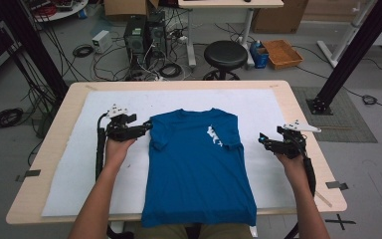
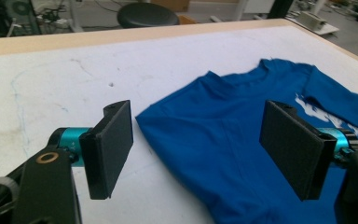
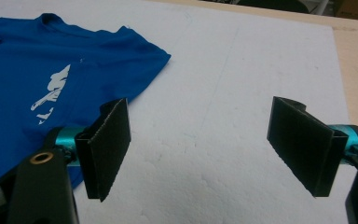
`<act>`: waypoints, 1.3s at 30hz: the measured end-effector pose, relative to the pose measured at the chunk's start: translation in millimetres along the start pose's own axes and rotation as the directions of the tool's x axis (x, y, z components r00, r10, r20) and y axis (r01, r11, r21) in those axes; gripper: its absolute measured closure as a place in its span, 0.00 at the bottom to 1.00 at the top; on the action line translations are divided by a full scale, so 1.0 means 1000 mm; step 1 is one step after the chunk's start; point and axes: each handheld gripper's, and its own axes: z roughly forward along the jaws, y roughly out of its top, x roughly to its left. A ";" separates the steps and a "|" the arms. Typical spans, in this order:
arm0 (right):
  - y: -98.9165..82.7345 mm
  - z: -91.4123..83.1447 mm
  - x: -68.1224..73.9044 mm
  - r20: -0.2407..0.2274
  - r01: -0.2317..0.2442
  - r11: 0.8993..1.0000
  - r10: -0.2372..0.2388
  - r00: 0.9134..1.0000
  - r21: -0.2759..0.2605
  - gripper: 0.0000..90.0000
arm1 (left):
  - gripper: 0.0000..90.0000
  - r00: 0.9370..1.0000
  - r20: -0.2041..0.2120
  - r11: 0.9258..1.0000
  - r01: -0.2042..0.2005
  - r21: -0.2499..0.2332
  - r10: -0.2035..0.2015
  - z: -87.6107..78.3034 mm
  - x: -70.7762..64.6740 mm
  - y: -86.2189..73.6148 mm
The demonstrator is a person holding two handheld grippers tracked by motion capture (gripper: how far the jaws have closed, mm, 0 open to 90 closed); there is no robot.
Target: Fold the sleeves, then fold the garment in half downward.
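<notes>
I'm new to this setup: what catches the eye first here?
A bright blue T-shirt with a white print lies on the white sheet covering the table, its hem hanging over the near edge. The left gripper sits open at its sleeve; the right gripper is open, off to the side.

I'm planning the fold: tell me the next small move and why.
Probably bring the right gripper in to the blue T-shirt's right sleeve. That sleeve lies spread flat on the white mat, the right jaws stand open and empty beside it, and the left sleeve already looks folded in.
</notes>
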 end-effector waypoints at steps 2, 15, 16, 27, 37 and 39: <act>0.000 0.000 -0.001 0.006 -0.009 1.000 0.009 1.000 0.001 0.23 | 0.29 1.000 0.007 1.000 -0.001 0.008 0.001 -0.001 0.002 -0.002; -0.001 0.000 -0.002 -0.002 -0.009 1.000 0.009 1.000 0.006 0.23 | 0.29 0.999 -0.044 0.999 -0.021 0.031 0.023 -0.002 0.005 -0.007; -0.001 0.000 -0.002 -0.002 -0.011 1.000 0.011 1.000 0.007 0.23 | 0.29 0.999 -0.047 0.999 -0.025 0.027 0.026 -0.002 0.004 -0.006; -0.002 0.004 0.001 -0.008 0.000 1.000 0.001 1.000 0.020 0.23 | 0.29 0.995 -0.101 1.000 -0.021 0.023 0.023 -0.002 0.010 -0.002; -0.002 0.004 0.004 -0.026 0.012 1.000 -0.012 1.000 0.023 0.23 | 0.34 0.991 -0.117 0.991 -0.055 0.121 0.069 0.017 0.012 0.018; -0.003 0.006 0.005 -0.028 0.024 0.999 -0.023 0.999 0.029 0.23 | 0.35 0.989 -0.127 0.988 -0.058 0.143 0.077 0.025 0.013 0.023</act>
